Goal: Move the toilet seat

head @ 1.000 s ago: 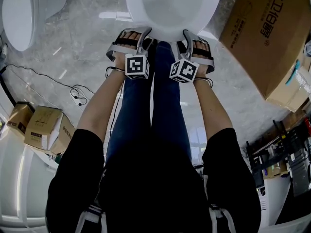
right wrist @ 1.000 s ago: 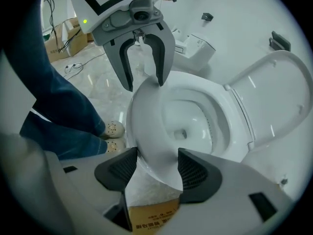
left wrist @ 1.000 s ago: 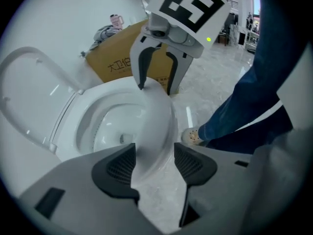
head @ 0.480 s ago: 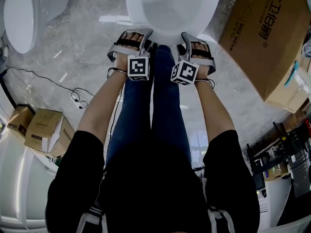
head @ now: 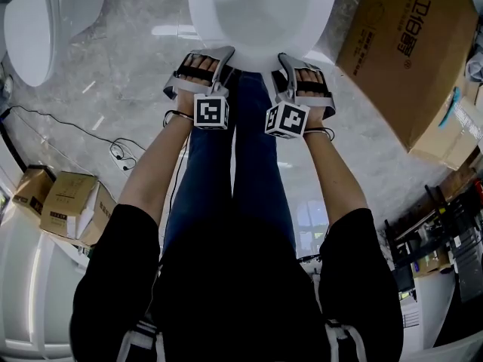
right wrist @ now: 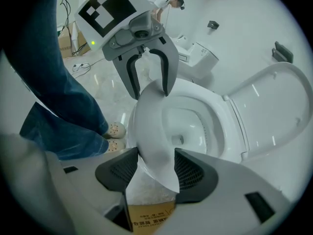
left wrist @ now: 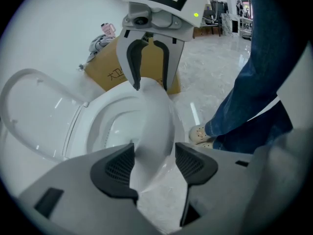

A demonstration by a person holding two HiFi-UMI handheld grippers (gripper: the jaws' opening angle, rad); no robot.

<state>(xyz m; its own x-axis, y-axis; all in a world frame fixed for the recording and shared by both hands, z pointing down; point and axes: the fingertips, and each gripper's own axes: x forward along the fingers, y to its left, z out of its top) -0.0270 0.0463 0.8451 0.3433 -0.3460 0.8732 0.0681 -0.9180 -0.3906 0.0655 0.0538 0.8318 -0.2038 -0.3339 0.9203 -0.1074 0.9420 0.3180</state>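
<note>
Grey marbled floor (head: 128, 74). A second white toilet (head: 30, 29) stands upper left in the head view, with a large cardboard box (head: 407, 59) at right. Small cartons (head: 68, 202) and a black cable (head: 117, 151) lie lower left.

- **Person:** faces a white toilet; jeans (head: 241, 187) show between both forearms.
- **Lid:** lid (right wrist: 279, 106) raised.
- **Seat:** toilet seat (right wrist: 156, 131) tilted, its front rim lifted clear of the bowl (right wrist: 195, 126).
- **Left tongs:** left tongs (left wrist: 154, 163) grip the seat's front rim on the person's left side, one pad on each face.
- **Right tongs:** right tongs (right wrist: 156, 168) sit near them on the same rim, toward the person's right. The jaws have just been closing and stand wide, with the seat edge between the pads and both pads pressing on it.
- **Both:** point steeply down.
</note>
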